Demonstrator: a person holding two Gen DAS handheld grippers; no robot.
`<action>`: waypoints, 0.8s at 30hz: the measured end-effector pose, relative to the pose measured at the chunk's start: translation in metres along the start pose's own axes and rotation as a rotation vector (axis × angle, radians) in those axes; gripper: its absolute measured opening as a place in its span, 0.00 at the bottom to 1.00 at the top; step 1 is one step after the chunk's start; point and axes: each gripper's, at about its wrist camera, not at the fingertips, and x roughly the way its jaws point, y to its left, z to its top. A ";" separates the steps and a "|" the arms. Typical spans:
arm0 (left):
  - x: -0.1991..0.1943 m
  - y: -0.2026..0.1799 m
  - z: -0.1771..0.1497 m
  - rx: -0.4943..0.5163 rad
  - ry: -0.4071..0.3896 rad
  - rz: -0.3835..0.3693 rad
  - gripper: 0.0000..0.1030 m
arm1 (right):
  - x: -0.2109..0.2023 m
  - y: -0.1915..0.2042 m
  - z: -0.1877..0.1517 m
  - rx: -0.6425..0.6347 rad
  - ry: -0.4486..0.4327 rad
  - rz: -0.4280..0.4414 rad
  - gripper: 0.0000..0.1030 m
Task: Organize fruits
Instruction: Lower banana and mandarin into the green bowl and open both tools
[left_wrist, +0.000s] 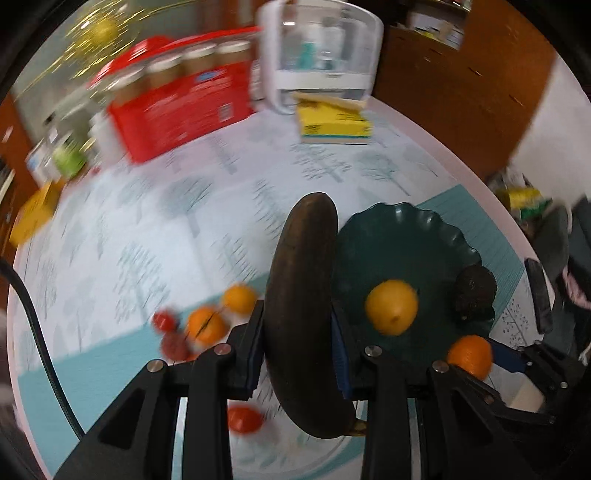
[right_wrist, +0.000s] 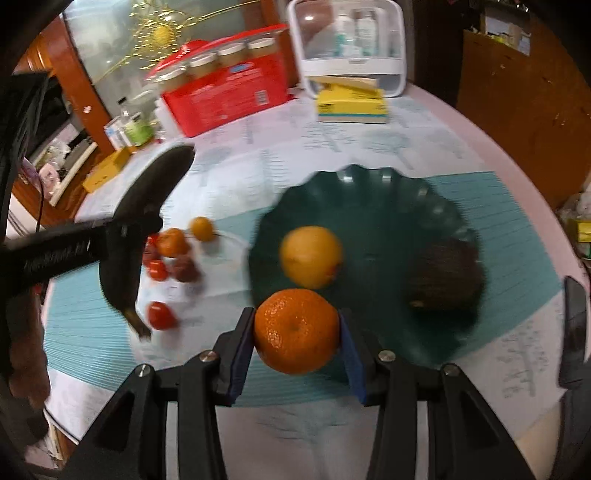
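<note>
Fingers of the left gripper (left_wrist: 301, 332) clamp a blackened banana (left_wrist: 301, 295), its long axis running along them; the right gripper (right_wrist: 297, 332) pinches a tangerine (right_wrist: 295, 330). Just ahead of both lies the green bowl (right_wrist: 424, 199), right gripper nearer, banana left of its rim.

Dark green bowl (right_wrist: 388, 195), orange tangerine (right_wrist: 295, 330), blackened brown banana (left_wrist: 301, 314), tree-patterned tablecloth (left_wrist: 184, 206)

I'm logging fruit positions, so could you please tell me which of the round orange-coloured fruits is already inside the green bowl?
The yellow-orange fruit in the green bowl. The mandarin is clamped in the right gripper; two others lie on the table.
</note>
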 end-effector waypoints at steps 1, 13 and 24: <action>0.006 -0.007 0.006 0.028 -0.001 -0.009 0.29 | 0.000 -0.006 0.000 -0.004 0.001 -0.008 0.43; 0.093 -0.058 0.051 0.285 0.105 -0.046 0.29 | 0.029 -0.044 0.012 -0.098 0.028 0.010 0.43; 0.127 -0.067 0.057 0.364 0.170 -0.099 0.30 | 0.057 -0.042 0.027 -0.176 0.041 0.052 0.44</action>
